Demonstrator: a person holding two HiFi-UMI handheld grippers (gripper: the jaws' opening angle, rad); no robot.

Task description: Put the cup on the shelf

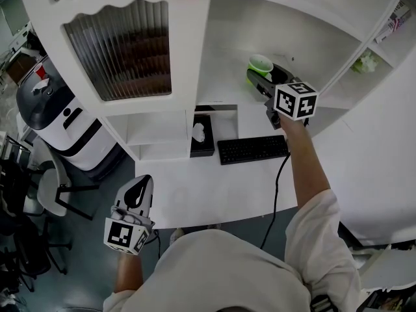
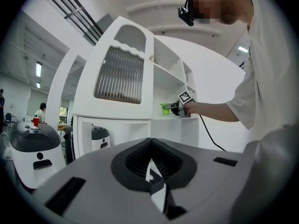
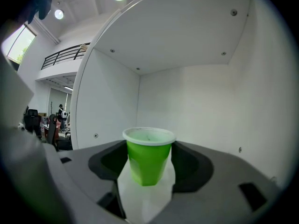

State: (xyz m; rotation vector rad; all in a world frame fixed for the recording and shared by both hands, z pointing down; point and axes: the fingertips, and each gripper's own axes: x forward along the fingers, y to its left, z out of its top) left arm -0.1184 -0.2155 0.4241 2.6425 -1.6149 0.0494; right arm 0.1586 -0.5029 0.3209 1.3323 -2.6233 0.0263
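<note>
The right gripper is clasping the green cup inside the shelf bay. It seems not yet seated, so it is worth lowering it upright before letting go. The left gripper is hanging closed and empty.

I saw the left gripper and right gripper as 2 grey shells with black ribbed pads. Each carried a white cube with black square markers. A black cable hung from the right one. The shirt was off-white and short-sleeved.
</note>
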